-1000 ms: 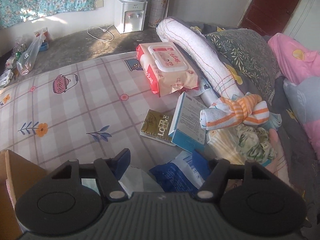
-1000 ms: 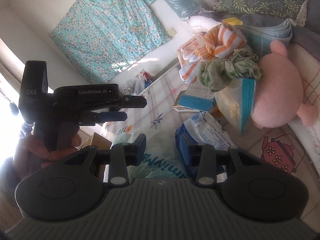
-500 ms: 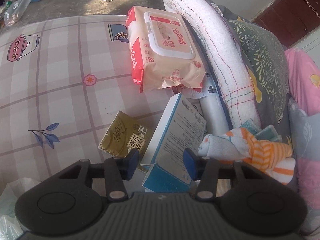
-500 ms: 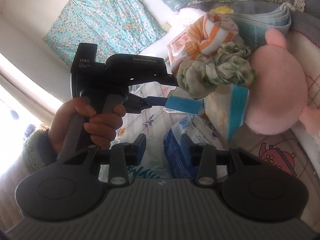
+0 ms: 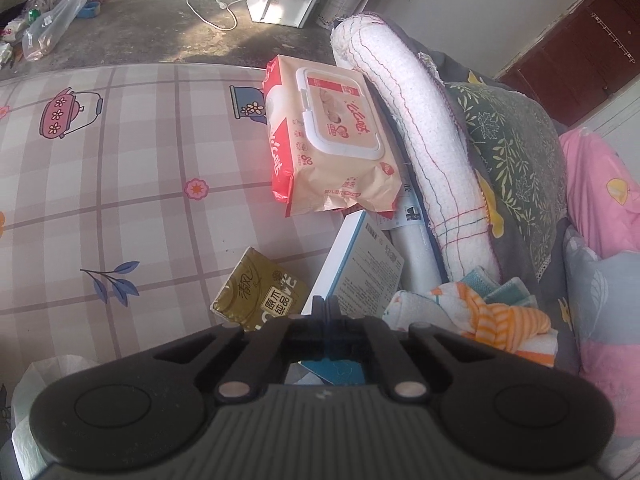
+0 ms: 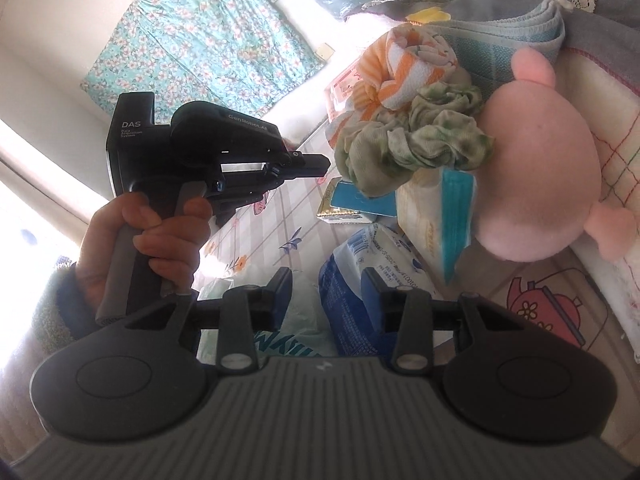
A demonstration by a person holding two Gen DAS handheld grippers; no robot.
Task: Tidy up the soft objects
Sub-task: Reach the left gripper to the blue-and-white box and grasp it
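Note:
My left gripper [image 5: 325, 308] is shut, its tips together just above the near edge of a white-and-blue box [image 5: 360, 264]; I cannot tell whether it pinches anything. In the right wrist view the left gripper [image 6: 320, 166] points at a green scrunchie [image 6: 416, 140] without touching it. An orange-striped cloth [image 5: 492, 316] lies right of the box and shows in the right wrist view [image 6: 400, 60]. A pink plush toy [image 6: 540, 184] rests behind a tissue pack [image 6: 432, 216]. My right gripper [image 6: 326, 292] is open and empty over a blue plastic pack [image 6: 360, 280].
A wet-wipes pack [image 5: 332, 136], a gold tissue packet [image 5: 260, 296] and a rolled white towel [image 5: 416, 132] lie on the checked sheet [image 5: 120, 184]. Pillows [image 5: 516, 160] line the right side. A white plastic bag [image 5: 36, 392] sits at the lower left.
My left gripper has closed from open to shut and drawn back slightly from the box. My right gripper has stayed open and edged closer to the pile.

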